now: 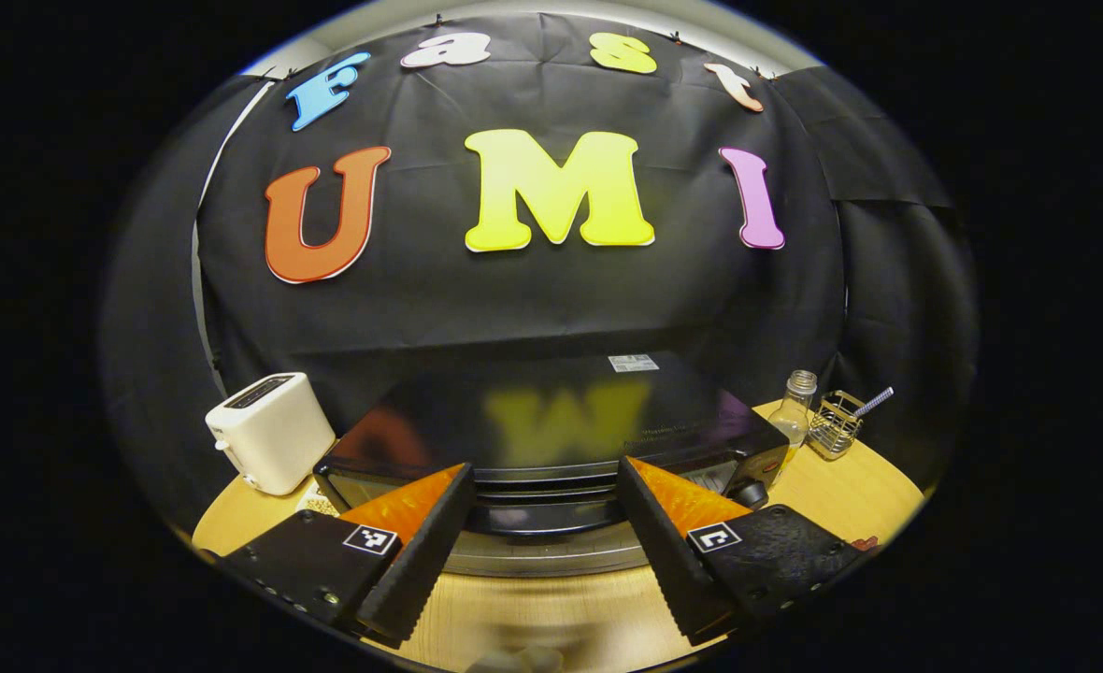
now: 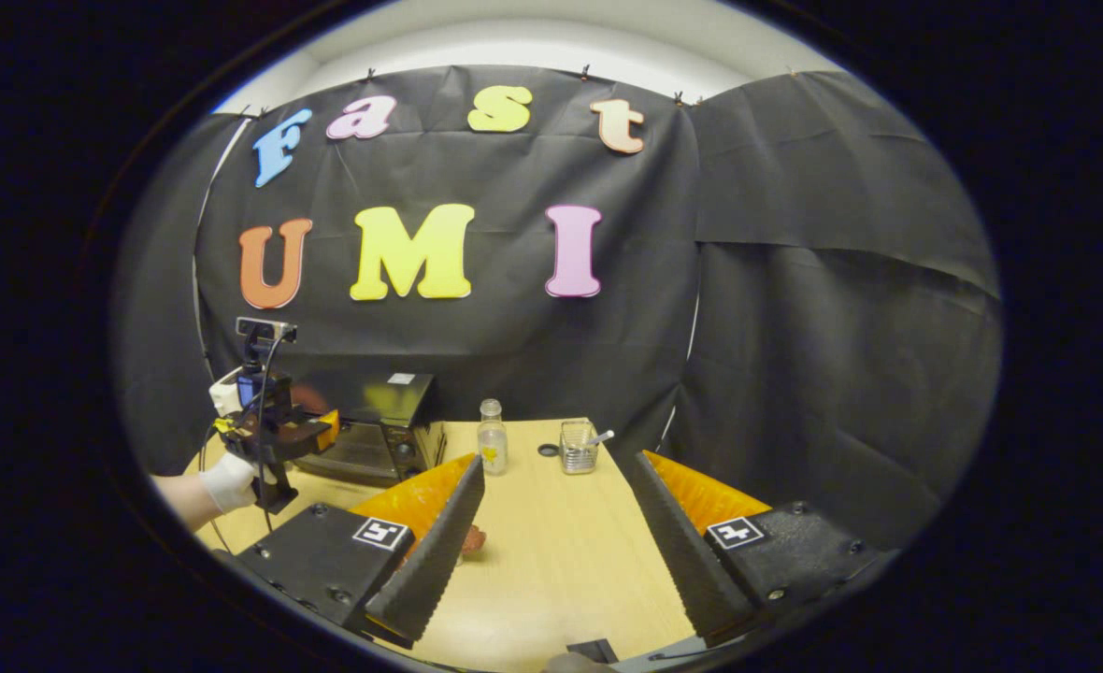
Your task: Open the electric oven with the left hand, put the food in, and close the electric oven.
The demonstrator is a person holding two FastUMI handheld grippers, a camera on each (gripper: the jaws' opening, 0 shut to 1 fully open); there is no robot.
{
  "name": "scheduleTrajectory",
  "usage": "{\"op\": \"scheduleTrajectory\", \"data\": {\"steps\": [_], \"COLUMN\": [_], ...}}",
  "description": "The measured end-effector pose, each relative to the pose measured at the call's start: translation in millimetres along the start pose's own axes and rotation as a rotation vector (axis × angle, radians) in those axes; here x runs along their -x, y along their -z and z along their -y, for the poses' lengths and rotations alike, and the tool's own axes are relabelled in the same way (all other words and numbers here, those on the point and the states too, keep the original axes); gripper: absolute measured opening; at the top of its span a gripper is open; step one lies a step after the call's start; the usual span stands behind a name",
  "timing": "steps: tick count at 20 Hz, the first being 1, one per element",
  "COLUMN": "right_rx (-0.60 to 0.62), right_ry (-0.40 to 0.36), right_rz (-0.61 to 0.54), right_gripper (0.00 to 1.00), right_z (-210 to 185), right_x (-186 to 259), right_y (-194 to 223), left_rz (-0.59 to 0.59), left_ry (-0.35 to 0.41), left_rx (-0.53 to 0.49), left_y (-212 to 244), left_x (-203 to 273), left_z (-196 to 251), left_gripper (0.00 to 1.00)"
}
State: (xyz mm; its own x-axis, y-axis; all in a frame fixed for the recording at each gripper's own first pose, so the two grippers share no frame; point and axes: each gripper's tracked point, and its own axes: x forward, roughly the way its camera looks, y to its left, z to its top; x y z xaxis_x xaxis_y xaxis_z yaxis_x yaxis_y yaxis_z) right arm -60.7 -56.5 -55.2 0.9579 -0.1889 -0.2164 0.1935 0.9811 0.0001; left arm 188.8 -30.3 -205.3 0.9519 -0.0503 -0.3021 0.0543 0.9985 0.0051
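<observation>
Left gripper view: left claw (image 1: 544, 486) wide before the oven (image 1: 551, 439), its sticker (image 1: 633, 363) unreadable; right claw (image 2: 556, 491) wide.

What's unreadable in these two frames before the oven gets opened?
- Black electric oven door and handle: left gripper view, blurred and partly behind the left gripper.
- Small reddish food piece: right gripper view, mostly hidden behind one finger of the right gripper; type unclear.
- Contents of the small wire basket: too small.

Your left hand (image 2: 230, 481) wears a white glove. Both grippers (image 1: 545, 551) (image 2: 551, 547) have black bodies with screws, square black-and-white markers and serrated finger edges.
</observation>
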Motion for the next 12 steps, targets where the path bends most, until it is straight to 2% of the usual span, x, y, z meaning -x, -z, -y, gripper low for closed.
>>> {"op": "scheduleTrajectory", "data": {"steps": [4,5,6,7,11,12], "right_rx": [-0.008,-0.006,-0.003,-0.002,-0.001,0.001], "right_ry": [-0.019,-0.024,-0.031,-0.037,-0.061,-0.066], "right_rz": [0.004,0.002,-0.002,-0.006,-0.017,-0.017], "right_gripper": [0.97,1.00,0.97,1.00,1.00,0.97], "right_z": [-4,-5,-7,-9,-14,-14], "right_x": [0,1,2,2,5,5], "right_y": [1,4,6,9,15,16], "left_rz": [-0.004,-0.006,-0.008,-0.011,-0.030,-0.036], "left_ry": [0.002,0.002,0.002,0.003,0.004,0.004], "left_rx": [-0.004,-0.004,-0.003,-0.003,-0.002,-0.001], "left_y": [9,12,15,19,40,45], "left_x": [17,22,26,32,56,61], "left_z": [1,1,2,2,5,5], "left_gripper": [0.97,0.97,0.97,0.97,0.97,0.97]}}
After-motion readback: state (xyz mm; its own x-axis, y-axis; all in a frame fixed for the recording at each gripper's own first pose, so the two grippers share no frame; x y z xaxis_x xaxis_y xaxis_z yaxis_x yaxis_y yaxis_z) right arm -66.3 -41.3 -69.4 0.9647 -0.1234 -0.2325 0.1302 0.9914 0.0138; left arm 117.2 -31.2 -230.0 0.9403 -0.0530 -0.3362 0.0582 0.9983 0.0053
